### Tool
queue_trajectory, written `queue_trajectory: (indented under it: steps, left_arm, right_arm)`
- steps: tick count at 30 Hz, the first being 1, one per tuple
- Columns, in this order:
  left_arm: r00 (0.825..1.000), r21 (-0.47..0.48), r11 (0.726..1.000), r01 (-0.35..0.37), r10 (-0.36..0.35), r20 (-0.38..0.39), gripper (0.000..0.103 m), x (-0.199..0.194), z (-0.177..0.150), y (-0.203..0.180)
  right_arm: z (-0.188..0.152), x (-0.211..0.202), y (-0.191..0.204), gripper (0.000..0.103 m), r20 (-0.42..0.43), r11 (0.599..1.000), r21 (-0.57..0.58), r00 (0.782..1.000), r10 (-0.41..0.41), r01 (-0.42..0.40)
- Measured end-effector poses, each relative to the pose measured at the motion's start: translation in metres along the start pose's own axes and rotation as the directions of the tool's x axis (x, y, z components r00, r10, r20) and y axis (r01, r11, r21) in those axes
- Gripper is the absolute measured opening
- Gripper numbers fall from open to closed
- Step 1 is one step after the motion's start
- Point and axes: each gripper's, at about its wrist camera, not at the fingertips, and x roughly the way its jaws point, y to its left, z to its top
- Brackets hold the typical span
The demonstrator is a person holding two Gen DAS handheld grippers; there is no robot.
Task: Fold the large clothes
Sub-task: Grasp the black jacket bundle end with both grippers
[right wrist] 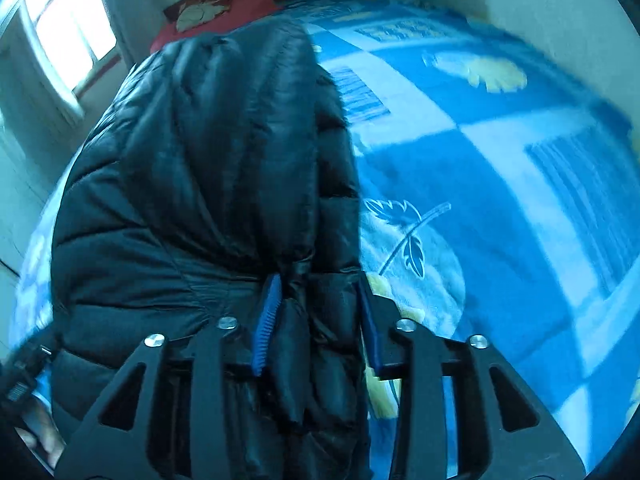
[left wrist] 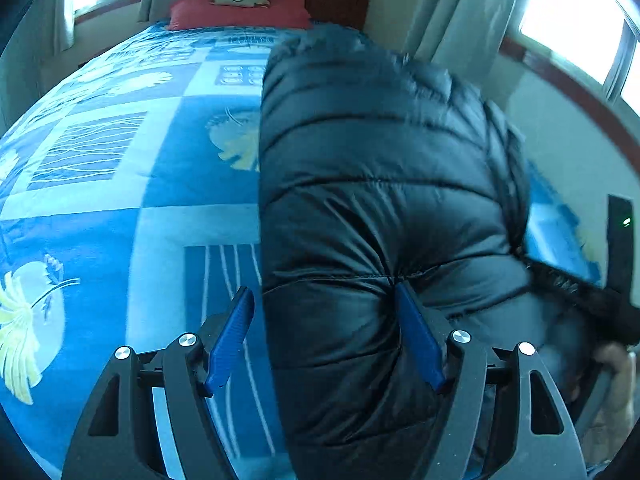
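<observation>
A black quilted puffer jacket point(left wrist: 380, 184) lies on a bed with a blue patterned blanket point(left wrist: 120, 152). In the left wrist view my left gripper point(left wrist: 324, 300) has its blue pads spread wide, and the jacket's near left edge bulges in between them. In the right wrist view the jacket point(right wrist: 208, 168) fills the left half. My right gripper point(right wrist: 316, 284) has its pads closed in on a bunched fold at the jacket's right edge. The right gripper's body shows in the left wrist view point(left wrist: 616, 312), partly hidden behind the jacket.
Red pillows point(left wrist: 240, 10) and a dark headboard point(left wrist: 336, 0) stand at the far end of the bed. Windows with curtains point(left wrist: 472, 12) are on both sides. The blanket point(right wrist: 500, 168) spreads to the right of the jacket.
</observation>
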Motion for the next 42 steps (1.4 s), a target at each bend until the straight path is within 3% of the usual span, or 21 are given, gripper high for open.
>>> queue_trajectory:
  steps: [3,5,9,11,13,16,18,20,24,29,32,36,39,42]
  left_arm:
    - [1.000,-0.018,1.000,0.003,-0.003,-0.006,0.074,0.002,0.002,0.002]
    - [1.000,-0.016,1.000,0.007,-0.007,0.004,0.074,-0.003,0.003,0.003]
    - [0.999,-0.031,1.000,0.001,0.001,0.046,0.073,-0.029,-0.002,0.006]
    - [0.997,-0.055,0.999,0.000,0.004,0.074,0.073,-0.044,-0.006,0.010]
    - [0.994,-0.066,0.998,0.006,0.001,0.107,0.073,-0.057,-0.008,0.012]
    - [0.990,-0.064,0.998,0.021,-0.012,0.143,0.073,-0.073,-0.013,0.010]
    - [0.989,-0.048,0.998,0.035,-0.028,0.145,0.073,-0.075,-0.017,0.005]
    - [0.991,-0.031,0.999,0.032,-0.027,0.128,0.073,-0.067,-0.017,0.002]
    - [0.997,-0.038,0.998,0.048,-0.046,0.055,0.073,-0.039,-0.015,-0.004]
    - [0.999,0.027,0.999,-0.028,0.027,0.028,0.075,-0.009,-0.018,-0.018]
    - [1.000,0.005,1.000,-0.022,0.022,0.019,0.075,-0.004,-0.018,-0.014]
    - [1.000,-0.027,1.000,0.002,-0.002,0.005,0.075,-0.025,-0.011,-0.004]
    - [0.997,-0.062,0.998,0.030,-0.026,0.071,0.075,-0.058,-0.002,0.004]
    - [0.988,-0.069,0.996,0.059,-0.048,0.148,0.075,-0.079,0.023,0.007]
  right_arm:
    - [0.001,-0.002,-0.011,0.062,0.006,0.999,0.039,1.000,0.020,-0.020]
    - [0.004,-0.013,-0.014,0.065,0.019,0.997,0.058,0.999,0.041,-0.042]
    - [0.004,-0.051,-0.003,0.065,0.089,0.999,0.028,0.996,0.014,-0.017]
    - [0.000,-0.080,0.009,0.060,0.160,0.999,-0.001,0.986,-0.045,0.045]
    - [-0.004,-0.103,0.025,0.047,0.214,0.994,-0.056,0.973,-0.082,0.096]
    - [-0.017,-0.125,0.047,0.033,0.227,0.991,-0.132,0.974,0.005,0.026]
    - [-0.031,-0.125,0.066,0.030,0.195,0.977,-0.213,0.980,0.048,-0.005]
    - [-0.040,-0.115,0.076,0.030,0.158,0.964,-0.265,0.987,0.042,0.001]
    - [-0.049,-0.066,0.068,0.030,0.091,0.959,-0.272,0.994,-0.058,0.080]
    - [-0.052,-0.025,0.049,0.031,0.051,0.978,-0.207,0.998,-0.029,0.039]
    - [-0.050,-0.027,0.056,0.031,0.054,0.974,-0.220,0.997,-0.052,0.062]
    - [-0.044,-0.049,0.063,0.038,0.044,0.978,-0.203,0.998,-0.037,0.045]
    - [-0.032,-0.085,0.074,0.049,0.096,0.978,-0.207,0.995,0.001,0.019]
    - [-0.004,-0.110,0.091,0.051,0.186,0.972,-0.234,0.982,0.025,0.019]
